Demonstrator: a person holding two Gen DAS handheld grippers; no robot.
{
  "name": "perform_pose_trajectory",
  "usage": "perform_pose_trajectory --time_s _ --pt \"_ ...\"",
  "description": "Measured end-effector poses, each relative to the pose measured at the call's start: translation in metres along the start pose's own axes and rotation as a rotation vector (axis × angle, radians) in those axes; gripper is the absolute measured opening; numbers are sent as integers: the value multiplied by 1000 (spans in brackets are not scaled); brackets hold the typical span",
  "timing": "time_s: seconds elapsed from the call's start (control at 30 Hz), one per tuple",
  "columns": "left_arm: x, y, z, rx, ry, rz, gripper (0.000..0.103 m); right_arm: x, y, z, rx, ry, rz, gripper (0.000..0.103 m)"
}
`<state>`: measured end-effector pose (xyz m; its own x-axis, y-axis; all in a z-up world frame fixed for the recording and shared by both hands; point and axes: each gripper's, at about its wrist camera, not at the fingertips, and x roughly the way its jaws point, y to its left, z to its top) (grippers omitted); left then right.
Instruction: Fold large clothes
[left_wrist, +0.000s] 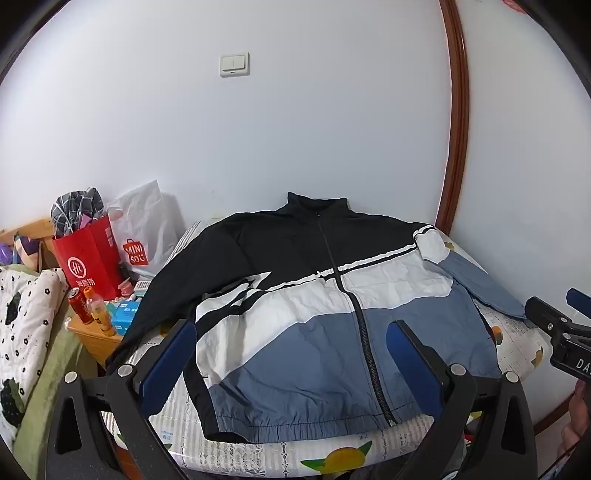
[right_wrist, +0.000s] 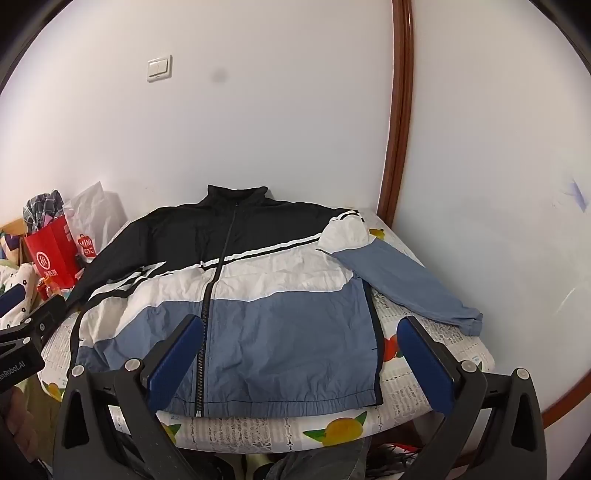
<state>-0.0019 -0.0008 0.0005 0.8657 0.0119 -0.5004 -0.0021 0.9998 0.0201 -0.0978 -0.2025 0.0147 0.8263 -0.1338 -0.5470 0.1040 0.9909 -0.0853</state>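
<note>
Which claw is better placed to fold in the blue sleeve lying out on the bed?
The right claw. The blue sleeve of the black, white and blue zip-up jacket lies just beyond its right-hand finger. The left claw sits nearer the black sleeve. Both are open and empty.

Twin wrist views, above jacket (left_wrist: 295, 295), overlapping.

The left gripper (left_wrist: 291, 347) fills the lower frame, jaws spread wide, holding nothing, angled downward. The right gripper (right_wrist: 301, 345) matches it, also wide apart and empty, at lower centre.
</note>
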Motion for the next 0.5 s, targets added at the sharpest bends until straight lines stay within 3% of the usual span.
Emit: perform_pose_trajectory --time_s 0.07,0.13,0.5 --pt "-3 -2 -1 0 -2 12 103 -1 0 0 -2 -2 0 103" --pt "5 3 -1 -16 44 -3 103 -1 0 0 -2 5 -2 103" --pt "3 14 2 -41 26 -9 103 1 -1 0 0 14 -1 103"
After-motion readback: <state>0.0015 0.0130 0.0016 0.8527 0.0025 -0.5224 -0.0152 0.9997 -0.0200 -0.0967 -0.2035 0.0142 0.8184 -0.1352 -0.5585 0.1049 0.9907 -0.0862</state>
